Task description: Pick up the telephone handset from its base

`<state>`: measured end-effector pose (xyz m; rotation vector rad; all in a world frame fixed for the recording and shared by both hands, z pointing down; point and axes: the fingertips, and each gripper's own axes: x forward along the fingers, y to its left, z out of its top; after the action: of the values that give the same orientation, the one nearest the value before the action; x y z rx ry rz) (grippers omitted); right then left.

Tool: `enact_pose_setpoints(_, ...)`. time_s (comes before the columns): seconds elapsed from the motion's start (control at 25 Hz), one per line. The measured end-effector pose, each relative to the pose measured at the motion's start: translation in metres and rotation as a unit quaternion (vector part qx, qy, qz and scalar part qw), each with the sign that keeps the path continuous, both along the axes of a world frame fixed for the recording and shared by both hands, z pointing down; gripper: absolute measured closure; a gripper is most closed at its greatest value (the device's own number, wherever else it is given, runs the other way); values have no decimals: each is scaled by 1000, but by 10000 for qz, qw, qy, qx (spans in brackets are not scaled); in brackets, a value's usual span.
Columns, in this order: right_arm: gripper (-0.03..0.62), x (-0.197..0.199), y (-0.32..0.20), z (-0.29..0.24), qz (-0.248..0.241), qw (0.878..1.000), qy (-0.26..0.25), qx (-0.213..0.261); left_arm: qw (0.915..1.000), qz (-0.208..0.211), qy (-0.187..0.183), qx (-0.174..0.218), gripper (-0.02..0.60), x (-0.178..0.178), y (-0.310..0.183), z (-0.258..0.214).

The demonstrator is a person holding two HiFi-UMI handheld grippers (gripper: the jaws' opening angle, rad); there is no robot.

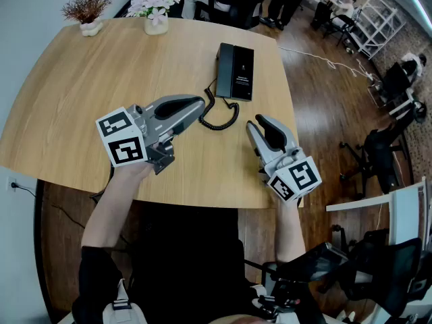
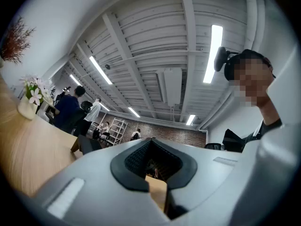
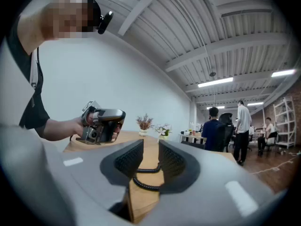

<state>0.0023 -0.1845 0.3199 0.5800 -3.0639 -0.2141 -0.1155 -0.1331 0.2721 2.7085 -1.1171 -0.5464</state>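
Observation:
A black telephone [image 1: 235,71] lies on the round wooden table [image 1: 81,86], toward its far right side. Its handset [image 1: 225,69] rests on the left part of the base. A coiled black cord [image 1: 219,115] loops from it toward me. My left gripper [image 1: 200,105] hovers just left of the cord, shut with nothing between its jaws. In the left gripper view the gripper [image 2: 153,149] tilts up past the telephone [image 2: 88,144]. My right gripper [image 1: 254,124] stands open and holds nothing right of the cord. The cord [image 3: 142,185] shows through the gap of the right gripper [image 3: 150,154].
A pot of dried red twigs [image 1: 88,9] and a vase of pale pink flowers [image 1: 155,9] stand at the table's far left edge. People and office chairs [image 1: 378,160] are beyond and to the right of the table. A white cable [image 1: 324,59] lies on the floor.

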Motion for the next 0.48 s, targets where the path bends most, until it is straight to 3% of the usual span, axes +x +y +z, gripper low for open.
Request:
enact_pose_setpoints(0.2, 493, -17, -41, 4, 195, 9996, 159, 91, 9993, -114, -181, -295, 578, -26, -54, 2)
enact_pose_setpoints(0.48, 493, -35, -94, 10, 389, 9988, 219, -213, 9957, -307, -171, -862, 577, -53, -132, 25)
